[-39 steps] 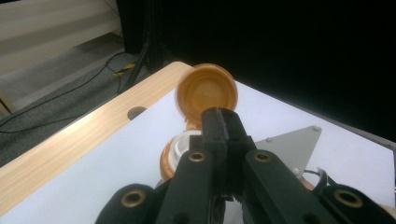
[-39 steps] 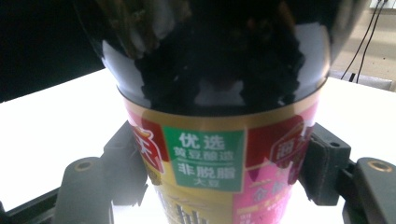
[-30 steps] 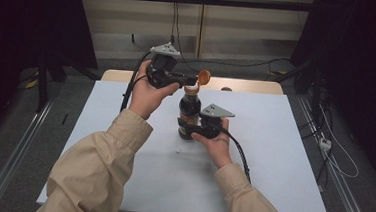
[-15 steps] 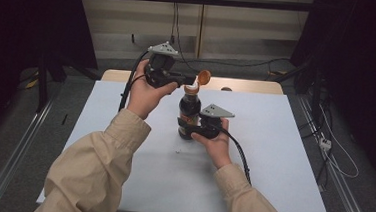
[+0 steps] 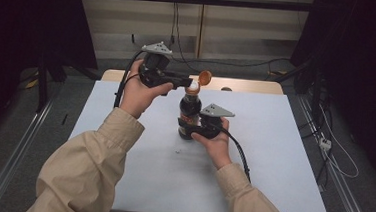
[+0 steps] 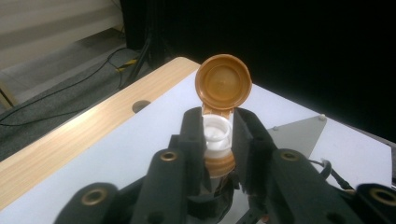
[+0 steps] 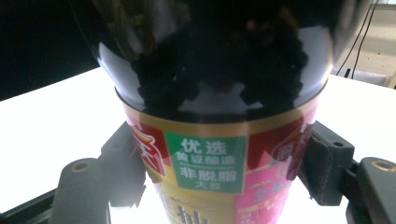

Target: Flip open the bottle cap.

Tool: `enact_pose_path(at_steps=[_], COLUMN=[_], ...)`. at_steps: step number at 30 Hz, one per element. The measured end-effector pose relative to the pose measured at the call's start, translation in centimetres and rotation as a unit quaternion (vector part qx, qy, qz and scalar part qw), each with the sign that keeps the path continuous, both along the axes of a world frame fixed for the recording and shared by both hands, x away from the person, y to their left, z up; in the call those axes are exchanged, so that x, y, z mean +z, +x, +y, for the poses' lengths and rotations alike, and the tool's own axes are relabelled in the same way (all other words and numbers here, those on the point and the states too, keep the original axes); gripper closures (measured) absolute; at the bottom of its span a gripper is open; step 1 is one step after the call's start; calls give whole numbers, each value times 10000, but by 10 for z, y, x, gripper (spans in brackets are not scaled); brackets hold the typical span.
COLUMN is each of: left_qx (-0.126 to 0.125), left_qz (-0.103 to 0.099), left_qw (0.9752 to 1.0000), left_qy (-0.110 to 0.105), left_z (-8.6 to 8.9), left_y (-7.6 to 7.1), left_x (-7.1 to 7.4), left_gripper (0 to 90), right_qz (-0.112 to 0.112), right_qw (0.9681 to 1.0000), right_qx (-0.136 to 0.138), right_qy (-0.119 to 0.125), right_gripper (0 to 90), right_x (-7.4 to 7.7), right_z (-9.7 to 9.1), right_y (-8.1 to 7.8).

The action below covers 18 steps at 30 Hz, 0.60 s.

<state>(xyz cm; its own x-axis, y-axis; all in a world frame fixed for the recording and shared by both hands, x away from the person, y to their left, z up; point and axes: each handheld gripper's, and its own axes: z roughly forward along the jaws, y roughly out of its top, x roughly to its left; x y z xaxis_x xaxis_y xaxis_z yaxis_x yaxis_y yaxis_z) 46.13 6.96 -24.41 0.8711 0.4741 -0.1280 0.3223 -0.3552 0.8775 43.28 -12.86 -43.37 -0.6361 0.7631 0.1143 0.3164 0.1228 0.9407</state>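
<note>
Black fingers (image 6: 187,140) flanking white spout (image 6: 217,133), just opening, orange flip cap (image 6: 223,84) upright, white table (image 6: 116,154)

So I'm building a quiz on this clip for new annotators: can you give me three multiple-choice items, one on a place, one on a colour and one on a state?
1. Where does the right gripper hold the soy sauce bottle?
A. at its neck
B. at its labelled lower body
C. under its base

2. What colour is the flip cap?
A. orange-brown
B. green
C. white

3. How is the flip cap?
A. snapped shut
B. hinged open above the white spout
C. lying on the table

Answers: 1 B, the right gripper view shows the pads pressed on the label. 2 A, seen in the left gripper view. 3 B, it stands up behind the spout between the left gripper jaws.
</note>
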Motion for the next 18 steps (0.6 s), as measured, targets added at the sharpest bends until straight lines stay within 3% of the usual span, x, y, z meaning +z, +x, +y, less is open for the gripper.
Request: enact_pose_path(at_steps=[12, 18], left_qx=[131, 147], left_qz=[20, 39], left_qw=[9996, 9997], left_qy=[-238, -206], left_z=[13, 15], left_y=[-3, -4], left_x=[-5, -10], left_gripper=[544, 479], right_qz=[149, 214], right_qw=[9999, 9997], right_qx=[9, 47], right_qy=[-75, -115], right_gripper=[246, 222], right_x=[7, 12], right_z=[-6, -10], right_y=[-4, -6])
